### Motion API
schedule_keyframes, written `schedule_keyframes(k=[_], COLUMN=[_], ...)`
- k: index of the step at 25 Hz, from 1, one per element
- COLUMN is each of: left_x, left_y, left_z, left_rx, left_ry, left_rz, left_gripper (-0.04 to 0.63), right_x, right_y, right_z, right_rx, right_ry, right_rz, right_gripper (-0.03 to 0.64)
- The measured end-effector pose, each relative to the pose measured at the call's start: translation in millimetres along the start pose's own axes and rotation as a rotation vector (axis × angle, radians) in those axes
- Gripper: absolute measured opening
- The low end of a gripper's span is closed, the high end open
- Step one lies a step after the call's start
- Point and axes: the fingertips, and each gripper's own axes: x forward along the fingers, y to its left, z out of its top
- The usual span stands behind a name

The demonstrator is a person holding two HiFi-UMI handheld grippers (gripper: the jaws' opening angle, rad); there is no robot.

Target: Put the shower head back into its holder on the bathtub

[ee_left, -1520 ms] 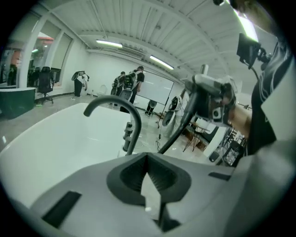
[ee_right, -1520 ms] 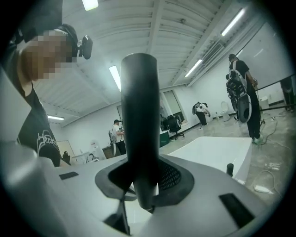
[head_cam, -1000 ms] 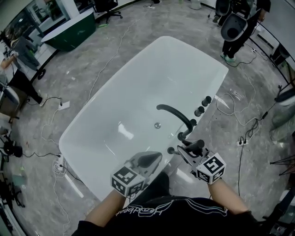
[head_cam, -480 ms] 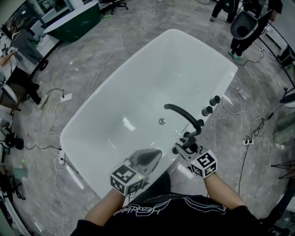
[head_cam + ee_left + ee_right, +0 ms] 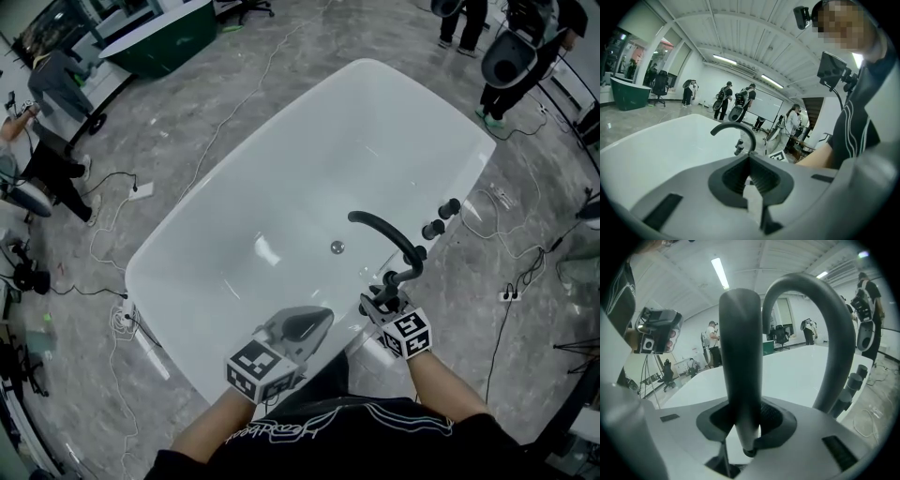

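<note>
The person stands at the near long side of a white bathtub, which sits on a grey marbled floor, and holds a gripper in each hand.

The right gripper is over the tub's rim on the right side, just beside the foot of the black curved spout. Its jaws are partly spread and they pinch the shower head, a dark round stick that stands nearly upright between the ribbed pads. In the right gripper view the lower end of the stick shows just under the jaws, and the spout makes an arch close behind it, to the right. From the head view I cannot tell if the lower end already touches the holder; the gripper covers this place.

The left gripper hovers over the near rim of the tub, well apart from the spout, to the left of the right gripper. Its jaws are pressed together and nothing is between them, as the left gripper view shows.

Two black knobs stand on the rim beyond the spout. Thin cables lie on the floor around the tub. Several people stand at the far side of the room, and a dark green tub is at the far left.
</note>
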Motion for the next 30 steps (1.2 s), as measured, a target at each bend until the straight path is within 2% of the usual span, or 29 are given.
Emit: schedule_keyframes(k=[9, 16, 18, 23, 27, 30], left_x=[-14, -21, -22, -20, -26, -39], left_y=[2, 8, 6, -9, -36, -68], left_z=[-9, -11, -12, -8, -6, -9], left_rx=[-0.003, -0.031, -0.027, 0.005, 0.034, 0.031], left_ry=[0.011, 0.002, 0.004, -0.001, -0.001, -0.007], left_rz=[-0.006, -0.003, -0.008, -0.038, -0.067, -0.092], left_gripper=[0.003, 0.003, 0.003, 0.003, 0.003, 0.003], right_x=[13, 21, 19, -10, -67, -120], right_y=[4, 15, 18, 24, 32, 62], right_z=[-49, -42, -35, -10, 18, 39], right_rx=[-0.025, -0.058, -0.048, -0.041, -0.007, 0.001], right_ry=[0.143, 0.166, 0.145, 0.059, -0.039, -0.117], right_rz=[-0.048, -0.051, -0.050, -0.059, -0.105, -0.096], right_gripper=[0.112, 0.126, 0.160, 0.183, 0.183, 0.182])
